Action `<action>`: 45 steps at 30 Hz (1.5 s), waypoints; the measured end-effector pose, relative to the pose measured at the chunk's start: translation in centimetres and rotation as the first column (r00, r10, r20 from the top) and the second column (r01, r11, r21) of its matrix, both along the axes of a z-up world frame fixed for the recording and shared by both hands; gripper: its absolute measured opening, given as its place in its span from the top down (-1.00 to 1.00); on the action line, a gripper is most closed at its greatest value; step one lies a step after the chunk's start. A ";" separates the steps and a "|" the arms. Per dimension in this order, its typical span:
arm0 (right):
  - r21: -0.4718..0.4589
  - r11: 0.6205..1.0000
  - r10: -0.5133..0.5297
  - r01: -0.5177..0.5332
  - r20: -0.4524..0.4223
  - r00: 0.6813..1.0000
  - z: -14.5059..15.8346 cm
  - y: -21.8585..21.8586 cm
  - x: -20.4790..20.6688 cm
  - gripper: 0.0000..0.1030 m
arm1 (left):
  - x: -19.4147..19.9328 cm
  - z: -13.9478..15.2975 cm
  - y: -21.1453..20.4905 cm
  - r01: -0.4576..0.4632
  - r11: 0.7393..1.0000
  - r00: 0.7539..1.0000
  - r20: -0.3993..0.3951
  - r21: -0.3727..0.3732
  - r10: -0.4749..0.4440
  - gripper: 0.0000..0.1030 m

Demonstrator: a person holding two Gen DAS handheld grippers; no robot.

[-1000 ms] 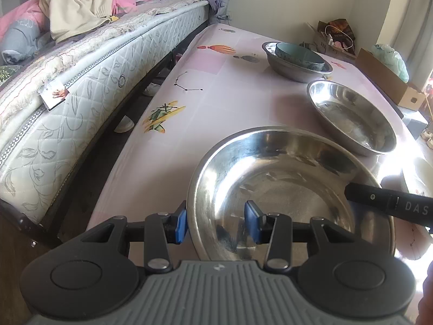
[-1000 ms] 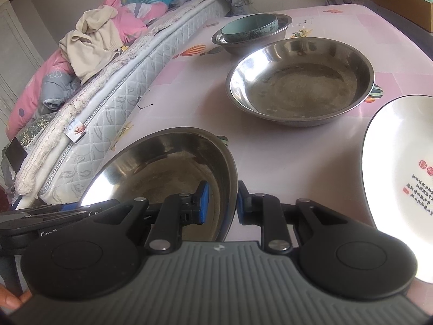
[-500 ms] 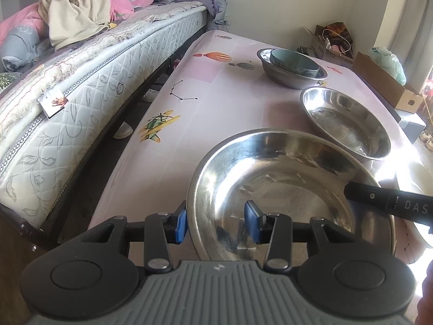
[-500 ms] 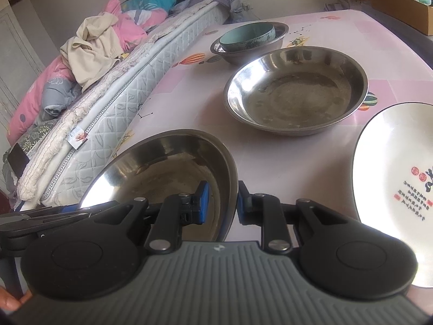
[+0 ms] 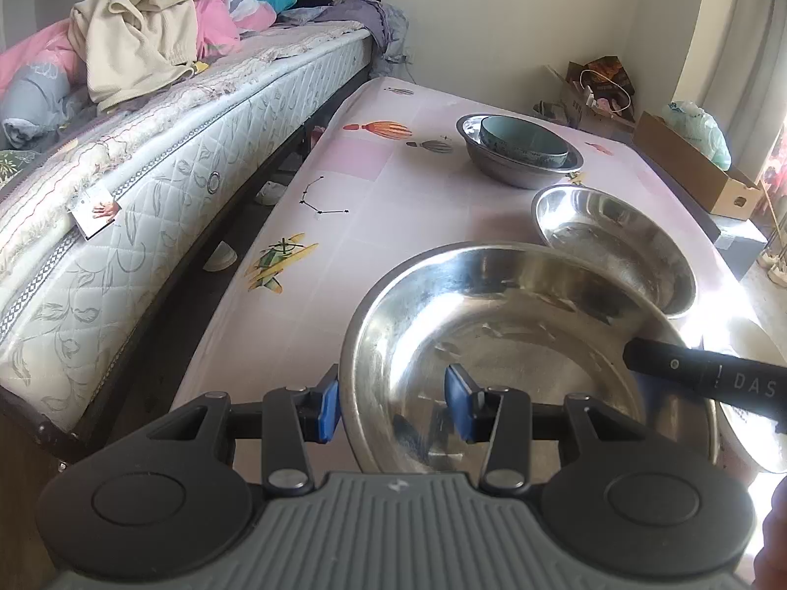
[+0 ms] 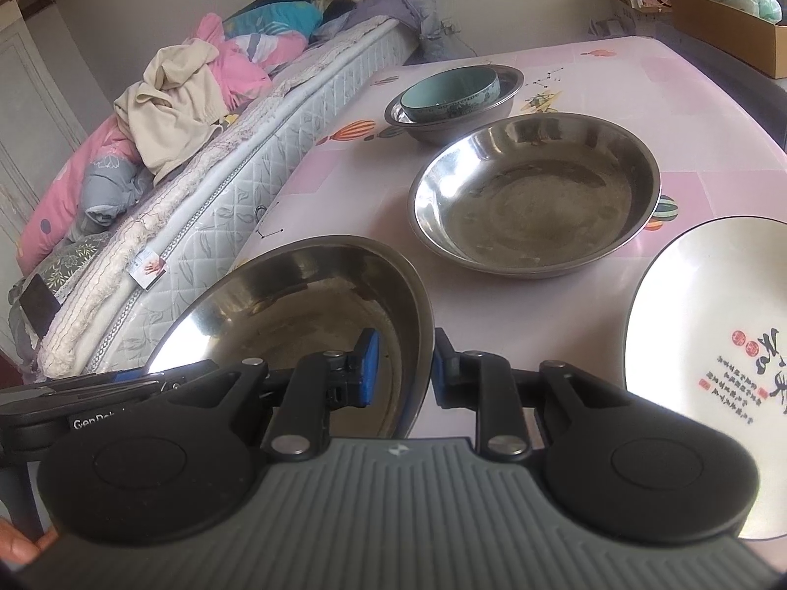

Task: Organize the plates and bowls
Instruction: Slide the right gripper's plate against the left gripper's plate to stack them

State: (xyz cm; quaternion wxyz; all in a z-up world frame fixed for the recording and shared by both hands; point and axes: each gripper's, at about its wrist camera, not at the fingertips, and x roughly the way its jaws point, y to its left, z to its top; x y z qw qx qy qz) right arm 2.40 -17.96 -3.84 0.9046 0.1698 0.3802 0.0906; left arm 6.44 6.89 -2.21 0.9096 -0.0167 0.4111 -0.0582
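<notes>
Gripping opposite rims of the near steel basin [image 5: 516,344], my left gripper [image 5: 391,400] and right gripper [image 6: 401,368] each pinch its wall. It hangs above the pink table [image 6: 688,113], overlapping a second steel basin [image 6: 536,196].

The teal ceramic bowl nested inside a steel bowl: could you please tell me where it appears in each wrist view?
Left wrist: the teal ceramic bowl sits upper right of centre, inside the far steel bowl.
Right wrist: it sits near top centre, in the same steel bowl.
Shared landmark: the empty wide steel basin lies just nearer than it in both.
</notes>
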 end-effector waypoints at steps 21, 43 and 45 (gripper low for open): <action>0.017 0.999 -0.044 0.044 0.038 0.998 1.1 -2.5 0.2 0.55 | 1.0 1.3 -2.7 0.033 0.999 0.999 0.028 -0.004 -0.032 0.14; 0.043 0.993 -0.111 0.109 0.052 0.992 1.3 -5.9 -0.6 0.51 | 1.6 1.4 -6.3 0.088 0.996 0.996 0.026 0.006 -0.088 0.12; 0.045 0.992 -0.117 0.115 0.052 0.992 1.3 -6.1 -0.7 0.51 | 1.6 1.4 -6.6 0.093 0.996 0.995 0.026 0.007 -0.093 0.12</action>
